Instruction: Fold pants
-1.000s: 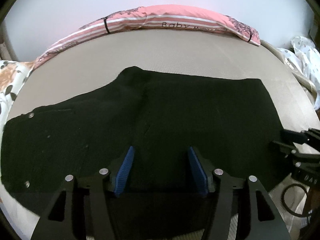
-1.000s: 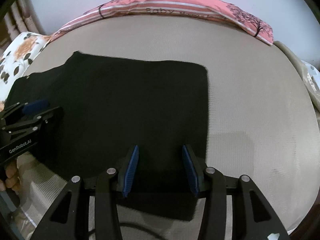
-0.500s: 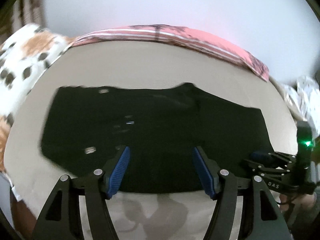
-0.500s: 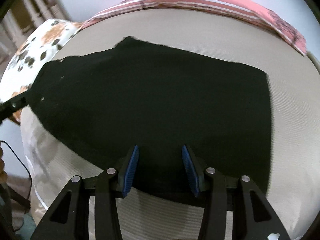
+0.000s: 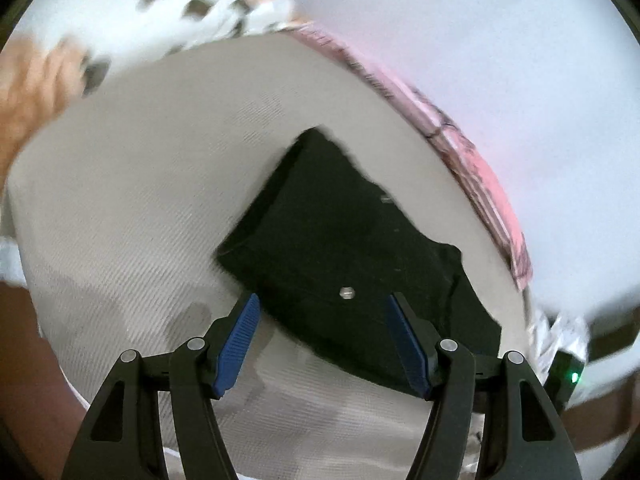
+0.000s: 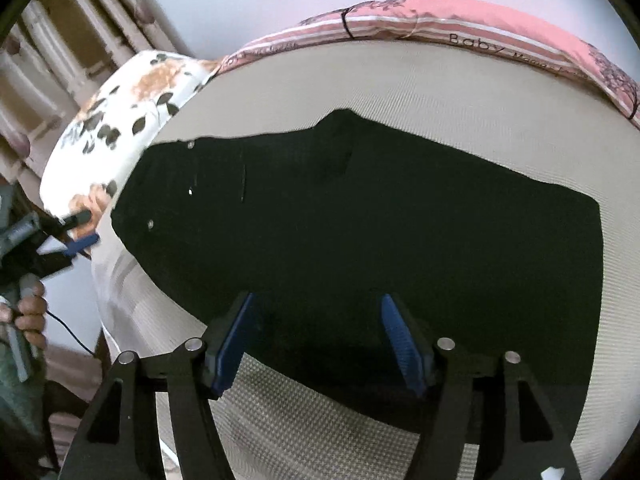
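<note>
The black fabric pants lie flat lengthwise across the beige mattress, waist toward the floral pillow, under the left gripper, jaws apart and empty, and the opening, empty right gripper.

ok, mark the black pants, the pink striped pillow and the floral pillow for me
black pants [image 6: 380,232]: right wrist view, middle of the cloth.
pink striped pillow [image 6: 460,20]: right wrist view, upper pink face.
floral pillow [image 6: 132,112]: right wrist view, its patterned top.
</note>
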Motion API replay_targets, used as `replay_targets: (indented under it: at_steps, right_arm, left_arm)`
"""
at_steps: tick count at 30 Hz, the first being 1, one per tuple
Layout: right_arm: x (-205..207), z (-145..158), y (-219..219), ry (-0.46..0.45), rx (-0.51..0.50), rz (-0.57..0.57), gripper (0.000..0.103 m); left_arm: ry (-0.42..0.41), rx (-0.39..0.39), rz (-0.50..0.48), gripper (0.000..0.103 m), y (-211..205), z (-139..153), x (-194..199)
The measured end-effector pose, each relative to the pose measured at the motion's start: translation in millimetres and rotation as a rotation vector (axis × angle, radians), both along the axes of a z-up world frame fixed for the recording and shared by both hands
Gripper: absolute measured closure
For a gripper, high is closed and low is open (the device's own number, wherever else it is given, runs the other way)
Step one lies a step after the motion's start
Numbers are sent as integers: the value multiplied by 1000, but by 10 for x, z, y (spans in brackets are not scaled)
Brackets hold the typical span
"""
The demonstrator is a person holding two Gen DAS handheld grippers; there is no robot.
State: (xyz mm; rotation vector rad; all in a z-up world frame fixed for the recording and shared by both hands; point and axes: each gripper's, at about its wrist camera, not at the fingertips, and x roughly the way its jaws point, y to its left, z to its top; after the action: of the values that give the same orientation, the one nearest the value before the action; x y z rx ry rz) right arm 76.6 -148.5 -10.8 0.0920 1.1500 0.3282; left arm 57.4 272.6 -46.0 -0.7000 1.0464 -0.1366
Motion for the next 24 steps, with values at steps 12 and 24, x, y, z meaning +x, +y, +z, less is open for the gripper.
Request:
replay_targets:
  at_steps: [12,24]
  right_arm:
    - [97,8,-94,17,21,-71,40]
    - [100,-56,-63,35,13,-84,40]
  left_arm:
    - [94,-332,45,37,364,-678,146]
    - [30,-400,8,37,480,-756,230]
